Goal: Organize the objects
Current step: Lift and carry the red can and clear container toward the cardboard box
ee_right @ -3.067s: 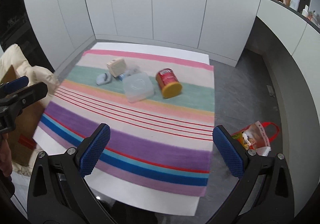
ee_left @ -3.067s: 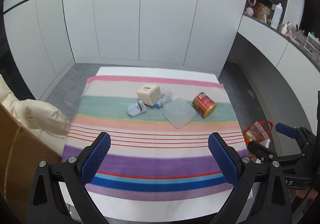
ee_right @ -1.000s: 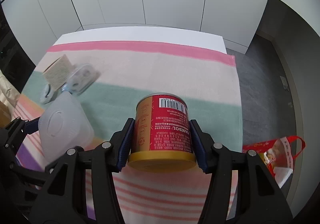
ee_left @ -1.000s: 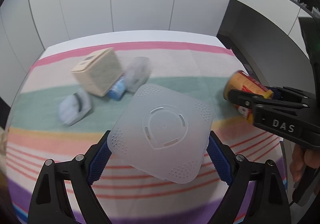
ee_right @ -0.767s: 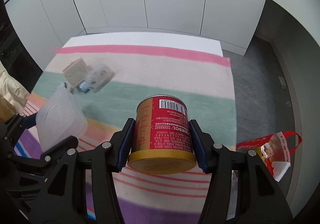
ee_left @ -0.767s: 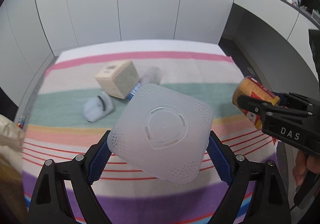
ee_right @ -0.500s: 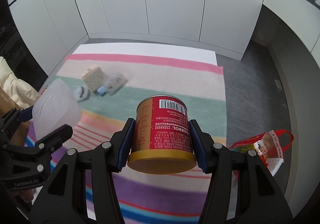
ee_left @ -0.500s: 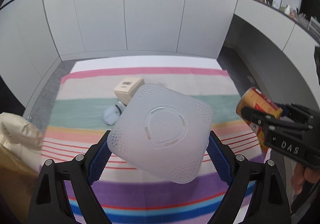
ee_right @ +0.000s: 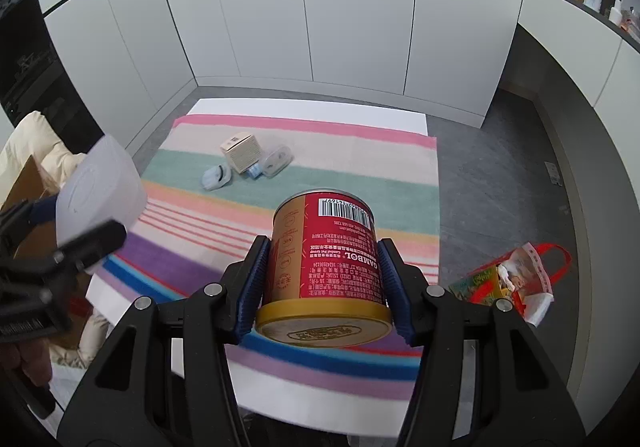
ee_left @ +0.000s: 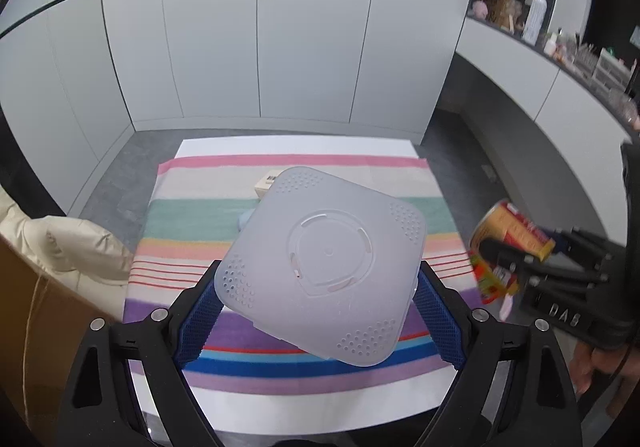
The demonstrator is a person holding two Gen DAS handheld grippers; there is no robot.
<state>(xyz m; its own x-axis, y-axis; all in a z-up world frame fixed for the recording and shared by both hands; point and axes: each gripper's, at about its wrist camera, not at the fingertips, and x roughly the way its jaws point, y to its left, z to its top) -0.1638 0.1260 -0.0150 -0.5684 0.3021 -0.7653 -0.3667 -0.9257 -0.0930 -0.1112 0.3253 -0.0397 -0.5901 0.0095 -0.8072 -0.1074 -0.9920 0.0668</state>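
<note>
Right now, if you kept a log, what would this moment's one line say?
left gripper: shut on translucent container | right gripper: shut on red can | both held above striped cloth | box on cloth

Matt frosted plastic container (ee_left: pixel 320 263); glossy can (ee_right: pixel 326 267)

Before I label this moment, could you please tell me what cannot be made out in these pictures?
- Left wrist view: the frosted square plastic lid, held in the left gripper, hides most of the beige cardboard box and small items behind it.
- Right wrist view: the red cylindrical can, clamped in the right gripper, has small print too fine to read.
- Left wrist view: the can is blurred.
</note>
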